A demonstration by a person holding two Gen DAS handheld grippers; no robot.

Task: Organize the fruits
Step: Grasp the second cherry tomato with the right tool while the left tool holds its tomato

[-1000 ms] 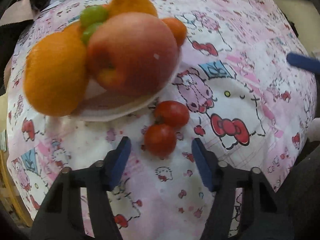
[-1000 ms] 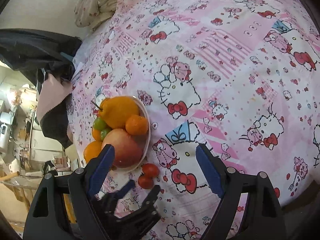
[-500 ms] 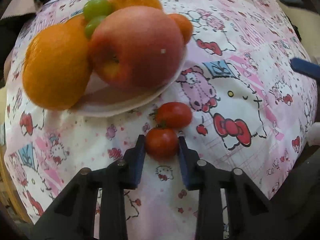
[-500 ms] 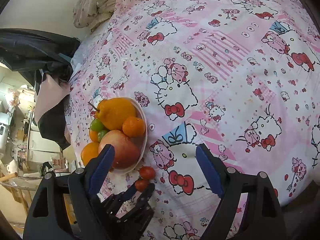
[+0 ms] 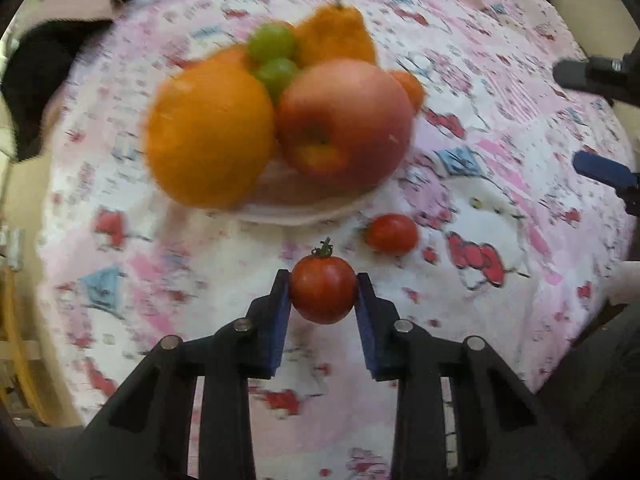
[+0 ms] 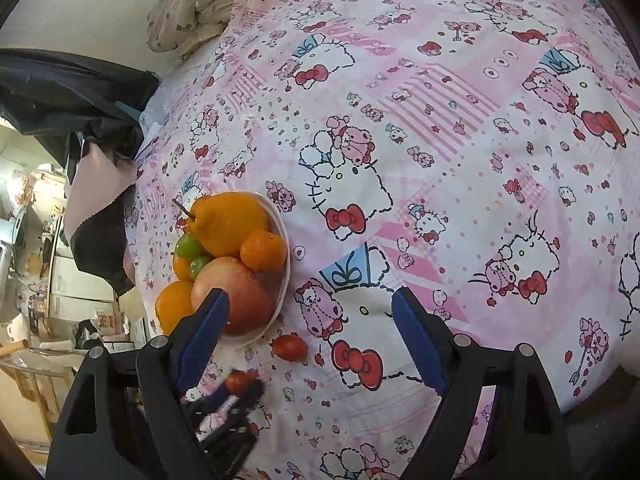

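My left gripper (image 5: 323, 294) is shut on a red tomato (image 5: 323, 295) with a green stem and holds it above the cloth, near the front of the white plate (image 5: 304, 210). The plate holds an orange (image 5: 208, 136), an apple (image 5: 344, 120), green grapes (image 5: 272, 42), a bumpy citrus (image 5: 336, 36) and a small orange (image 5: 408, 86). A second tomato (image 5: 391, 233) lies on the cloth beside the plate. My right gripper (image 6: 310, 336) is open and empty, high above the plate (image 6: 285, 256). The held tomato (image 6: 238, 382) and loose tomato (image 6: 290, 347) show below it.
A pink Hello Kitty cloth (image 6: 440, 120) covers the surface. Dark clothing (image 6: 60, 96) hangs at the left edge and a bundled patterned cloth (image 6: 192, 4) lies at the far back. The cloth drops off at the left and near edges.
My left gripper closed on the nearer tomato and lifted it off the cloth, pulling back from the plate. The other tomato stayed put. My right gripper barely moved.
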